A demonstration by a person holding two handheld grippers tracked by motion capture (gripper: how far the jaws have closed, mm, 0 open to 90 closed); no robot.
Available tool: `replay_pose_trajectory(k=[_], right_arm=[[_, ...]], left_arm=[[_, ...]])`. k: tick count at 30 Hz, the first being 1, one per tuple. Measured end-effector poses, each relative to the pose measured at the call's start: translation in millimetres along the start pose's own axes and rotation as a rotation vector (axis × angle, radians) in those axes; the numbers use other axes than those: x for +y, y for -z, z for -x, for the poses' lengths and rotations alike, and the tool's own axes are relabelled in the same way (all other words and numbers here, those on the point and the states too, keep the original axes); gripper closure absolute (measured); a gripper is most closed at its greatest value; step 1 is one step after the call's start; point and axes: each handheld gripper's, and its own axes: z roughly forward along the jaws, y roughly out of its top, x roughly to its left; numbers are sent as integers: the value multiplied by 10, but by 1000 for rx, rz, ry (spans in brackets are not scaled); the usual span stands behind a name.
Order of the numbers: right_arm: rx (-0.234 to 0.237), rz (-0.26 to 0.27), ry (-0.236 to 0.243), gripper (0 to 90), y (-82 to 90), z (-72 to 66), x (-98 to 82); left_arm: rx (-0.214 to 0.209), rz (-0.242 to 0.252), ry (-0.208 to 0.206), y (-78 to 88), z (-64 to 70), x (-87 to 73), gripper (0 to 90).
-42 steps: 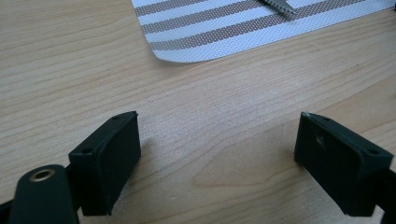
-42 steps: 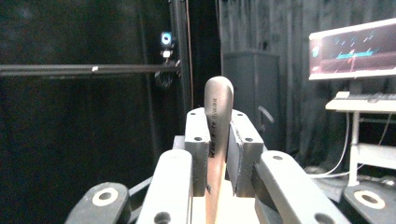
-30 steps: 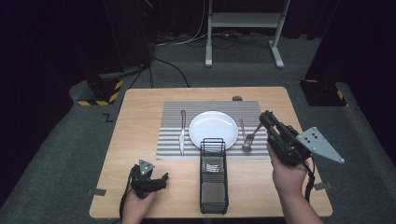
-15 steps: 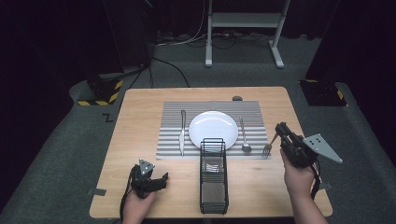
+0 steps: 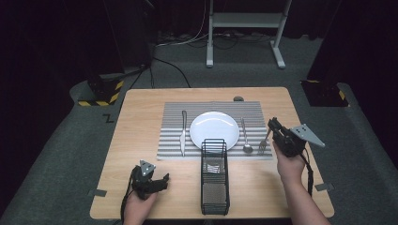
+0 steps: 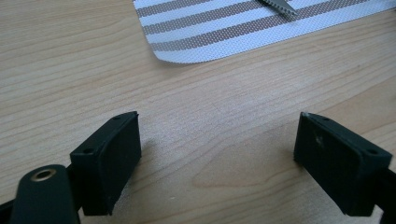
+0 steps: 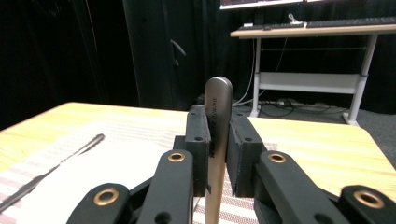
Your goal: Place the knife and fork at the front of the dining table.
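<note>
My right gripper (image 5: 273, 125) is shut on the handle of a metal fork (image 5: 264, 143). The fork hangs tines-down at the right edge of the striped placemat (image 5: 169, 140). In the right gripper view the fork handle (image 7: 219, 100) stands upright between the closed jaws of my right gripper (image 7: 219, 135). A white plate (image 5: 213, 129) sits mid-mat, with a knife (image 5: 183, 132) to its left and a spoon (image 5: 244, 136) to its right. My left gripper (image 5: 162, 180) rests at the table's front left. In its own view my left gripper (image 6: 217, 140) is open over bare wood.
A black wire caddy (image 5: 215, 176) stands at the front middle of the wooden table (image 5: 141, 108), between the two hands. The placemat corner (image 6: 224, 32) and the knife tip (image 6: 280, 5) lie just beyond the left jaws. A small dark object (image 5: 238, 99) sits behind the mat.
My right hand has moved down and to the right with the fork, from beside the spoon to the mat's right edge. The left hand has stayed still.
</note>
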Motion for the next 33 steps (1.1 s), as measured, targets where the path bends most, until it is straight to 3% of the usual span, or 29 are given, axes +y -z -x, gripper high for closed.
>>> replay_pose_trajectory(k=[8, 16, 21, 31, 33], right_arm=[[23, -30, -23, 805, -338, 63, -16], [21, -62, -84, 851, -670, 201, -108], [18, -116, -113, 844, -878, 283, -190], [13, -182, -147, 826, -1077, 372, -312], [8, -196, -130, 820, -1106, 376, -352]], left_arm=[[2, 0, 1, 4, 3, -3, 148], [1, -1, 3, 7, 4, -7, 147], [-2, -2, 4, 10, 6, -9, 148], [-6, -2, 1, 14, 9, -12, 149], [-7, -2, 1, 13, 8, -12, 149]])
